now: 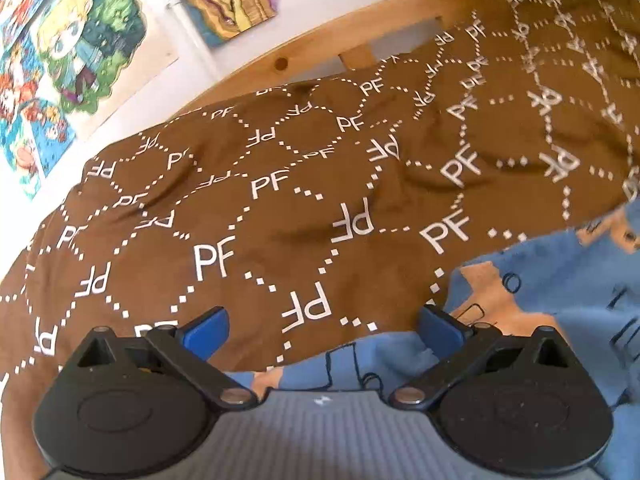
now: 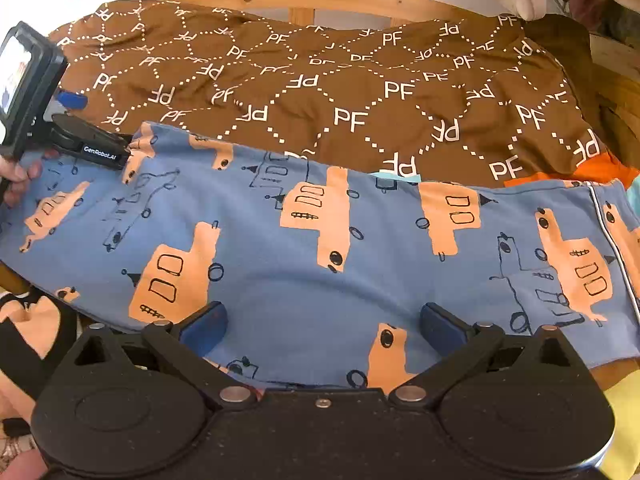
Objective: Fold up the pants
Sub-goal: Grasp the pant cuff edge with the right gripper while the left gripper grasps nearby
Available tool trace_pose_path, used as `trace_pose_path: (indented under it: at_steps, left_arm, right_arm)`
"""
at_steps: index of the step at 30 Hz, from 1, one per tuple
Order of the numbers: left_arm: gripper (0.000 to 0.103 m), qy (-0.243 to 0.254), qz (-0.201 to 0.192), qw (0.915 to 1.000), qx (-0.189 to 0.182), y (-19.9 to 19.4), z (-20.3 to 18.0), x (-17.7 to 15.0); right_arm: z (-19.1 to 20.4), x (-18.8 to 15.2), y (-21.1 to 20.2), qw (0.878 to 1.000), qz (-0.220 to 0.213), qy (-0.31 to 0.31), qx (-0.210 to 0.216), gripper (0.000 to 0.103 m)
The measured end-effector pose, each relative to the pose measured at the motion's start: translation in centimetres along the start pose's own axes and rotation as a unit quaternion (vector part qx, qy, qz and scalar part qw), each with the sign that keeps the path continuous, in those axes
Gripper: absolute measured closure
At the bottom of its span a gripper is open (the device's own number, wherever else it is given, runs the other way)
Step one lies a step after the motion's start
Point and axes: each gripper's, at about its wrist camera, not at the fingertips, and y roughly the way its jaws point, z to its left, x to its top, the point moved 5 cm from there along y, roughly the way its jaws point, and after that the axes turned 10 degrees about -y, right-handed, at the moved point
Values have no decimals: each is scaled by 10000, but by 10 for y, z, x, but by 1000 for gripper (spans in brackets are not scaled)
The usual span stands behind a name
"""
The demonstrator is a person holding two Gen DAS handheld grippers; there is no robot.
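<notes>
You are working over a brown bedspread printed with white "PF" letters and dotted diamonds (image 2: 320, 92), and the blue cotton pants patterned with peach-orange trucks (image 2: 304, 264) are lying across it in a long band that is filling the middle of the right wrist view from the left edge to the right edge. A white-piped seam is showing at the far right end of that band.

Your right gripper (image 2: 324, 322) is sitting at the bottom centre of its view with its blue-padded fingers (image 2: 206, 326) spread fully apart; it is released, hovering over the near edge of the pants with cloth showing between the pads but nothing pinched.

Your left gripper (image 1: 322, 326) is likewise standing wide and released in the left wrist view. Its right-hand pad is lying just at the edge of the pants (image 1: 540, 320), which are occupying the lower right of that frame, while the other pad is over bare bedspread (image 1: 240, 208). In the right wrist view this gripper (image 2: 76, 124) is appearing at the left edge, at the far corner of the pants, with your hand (image 2: 18, 178) gripping its handle.

Colourful cartoon posters (image 1: 72, 60) are hanging on the white wall at the upper left, beyond a pale wooden bed frame (image 1: 280, 64).
</notes>
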Motion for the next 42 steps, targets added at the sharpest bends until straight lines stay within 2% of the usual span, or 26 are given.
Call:
trace_pose_path:
  at_steps: [3, 5, 7, 9, 11, 13, 15, 17, 20, 25, 27, 29, 30, 32, 34, 37, 39, 40, 41, 42]
  left_arm:
    - [0, -138, -71, 9999, -60, -14, 2, 9]
    - [0, -227, -163, 9993, -253, -24, -3, 14]
    - [0, -320, -159, 9971, -670, -35, -18, 22]
    - [0, -392, -153, 9915, -1232, -49, -44, 31]
    - [0, -422, -154, 9811, -1882, -60, -76, 41]
    - [0, -394, -97, 9661, -2549, -68, -115, 55]
    - [0, -375, -214, 9473, -3175, -79, -153, 71]
    - [0, -283, -344, 9315, -3610, -86, -187, 85]
    - [0, -42, -354, 9139, -4043, -85, -234, 104]
    - [0, 300, -186, 8979, -4387, -73, -288, 113]
    - [0, 490, -190, 8966, -4397, -69, -303, 110]
    - [0, 699, -148, 9031, -4234, -63, -316, 101]
    - [0, 702, -101, 9047, -4202, -59, -319, 98]
    - [0, 459, 27, 9018, -4296, -56, -320, 96]
    - [0, 352, 124, 8987, -4370, -52, -317, 94]
    - [0, 418, 214, 9033, -4265, -53, -313, 96]
    - [0, 396, 335, 9108, -4096, -55, -305, 101]
    - [0, 374, 421, 9144, -4008, -57, -300, 103]
    - [0, 342, 534, 9160, -3962, -60, -299, 107]
    - [0, 250, 721, 9129, -4009, -62, -294, 109]
  right_arm:
    - [-9, -2, -20, 9991, -341, 250, 100, 1]
    - [-25, -6, -37, 9967, -609, 535, -34, 1]
    - [-45, -11, -52, 9925, -749, 880, -395, 1]
    - [-71, -19, -66, 9839, -851, 1353, -800, 1]
    - [-98, -28, -78, 9709, -916, 1842, -1222, 1]
    - [-121, -38, -87, 9580, -969, 2258, -1481, 1]
    - [-140, -46, -89, 9508, -1011, 2577, -1388, 1]
    - [-152, -52, -88, 9457, -1073, 2826, -1192, 4]
    - [-158, -57, -85, 9455, -1097, 2874, -1071, 9]
    - [-162, -54, -76, 9501, -1049, 2730, -1084, 11]
    - [-165, -53, -74, 9483, -1065, 2796, -1057, 11]
    - [-168, -53, -71, 9457, -1093, 2885, -1022, 14]
    - [-169, -53, -71, 9443, -1086, 2931, -1028, 19]
    - [-172, -56, -69, 9388, -1050, 3103, -1065, 33]
    - [-176, -61, -67, 9314, -1007, 3329, -1077, 56]
    - [-183, -69, -67, 9193, -961, 3641, -1140, 78]
    - [-185, -70, -69, 9163, -983, 3716, -1130, 79]
    - [-183, -69, -70, 9184, -990, 3651, -1161, 81]
    - [-180, -66, -71, 9246, -974, 3465, -1245, 82]
    - [-175, -62, -72, 9323, -958, 3216, -1353, 83]
